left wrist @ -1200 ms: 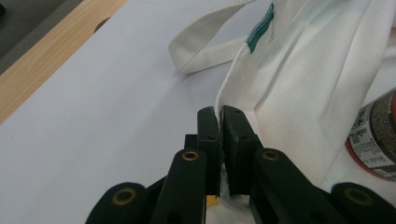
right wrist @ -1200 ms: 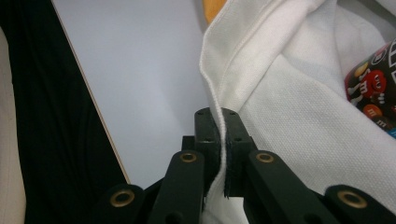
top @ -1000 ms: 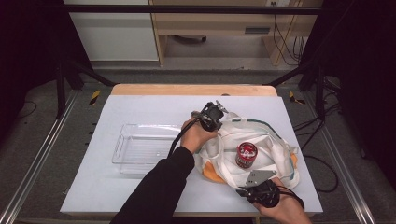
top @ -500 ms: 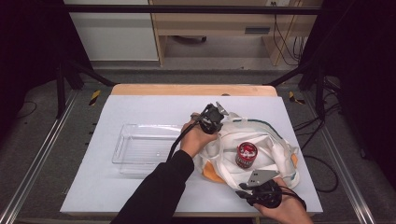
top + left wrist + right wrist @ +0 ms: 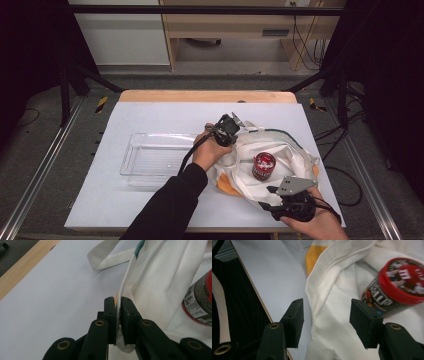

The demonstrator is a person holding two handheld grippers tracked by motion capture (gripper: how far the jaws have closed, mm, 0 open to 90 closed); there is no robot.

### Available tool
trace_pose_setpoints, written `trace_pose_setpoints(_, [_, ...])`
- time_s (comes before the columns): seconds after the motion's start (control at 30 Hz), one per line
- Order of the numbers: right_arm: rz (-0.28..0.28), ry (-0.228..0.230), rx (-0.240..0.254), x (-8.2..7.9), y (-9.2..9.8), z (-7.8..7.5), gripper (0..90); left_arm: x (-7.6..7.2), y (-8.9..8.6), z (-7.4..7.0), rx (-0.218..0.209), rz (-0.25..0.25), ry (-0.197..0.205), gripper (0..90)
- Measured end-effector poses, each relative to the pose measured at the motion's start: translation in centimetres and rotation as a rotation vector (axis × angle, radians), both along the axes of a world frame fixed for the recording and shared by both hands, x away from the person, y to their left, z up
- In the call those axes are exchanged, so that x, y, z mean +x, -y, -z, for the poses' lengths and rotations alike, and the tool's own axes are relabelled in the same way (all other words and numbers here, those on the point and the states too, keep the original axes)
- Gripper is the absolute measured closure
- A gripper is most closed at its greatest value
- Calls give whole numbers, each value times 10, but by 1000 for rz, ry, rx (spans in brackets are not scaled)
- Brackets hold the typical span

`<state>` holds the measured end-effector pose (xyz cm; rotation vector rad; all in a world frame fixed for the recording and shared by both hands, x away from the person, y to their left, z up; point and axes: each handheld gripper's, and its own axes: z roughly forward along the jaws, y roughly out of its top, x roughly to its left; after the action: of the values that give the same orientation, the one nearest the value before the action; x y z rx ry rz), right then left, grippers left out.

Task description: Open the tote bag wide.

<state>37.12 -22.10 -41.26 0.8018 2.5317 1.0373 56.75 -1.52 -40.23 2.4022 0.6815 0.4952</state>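
Count on table (image 5: 150, 210): one white cloth bag (image 5: 290, 150), at 3 o'clock; one red-lidded can (image 5: 263, 166) on it; one clear plastic tray (image 5: 155, 160), at 9 o'clock; two grippers, left (image 5: 231, 126) and right (image 5: 280, 196).

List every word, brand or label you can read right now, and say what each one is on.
"m": big white letter on the red lid of the candy can lying on the white bag.
Wall of the can: white brand lettering, too blurred to read.
Back label of the can: fine print, too small to read.
Green print on the bag: unreadable.
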Motion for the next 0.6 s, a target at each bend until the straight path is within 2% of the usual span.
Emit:
trace_pose_setpoints(0.1, [23, 16, 16, 1, 8, -9, 430, -3, -1, -3, -12, -2, 13, 786])
trace_pose_setpoints(0.33, [90, 57, 43, 8, 24, -30, 322, -15, -8, -18, -88, -7, 83, 567])
trace_pose_setpoints(0.47, [129, 79, 43, 19, 27, -46, 235, -27, -19, -29, -130, -6, 116, 455])
trace_pose_setpoints(0.53, [142, 73, 32, 25, 25, -53, 197, -31, -24, -34, -139, -2, 126, 424])
trace_pose_setpoints(0.6, [161, 87, 23, 34, 21, -60, 156, -37, -31, -38, -146, -4, 137, 377])
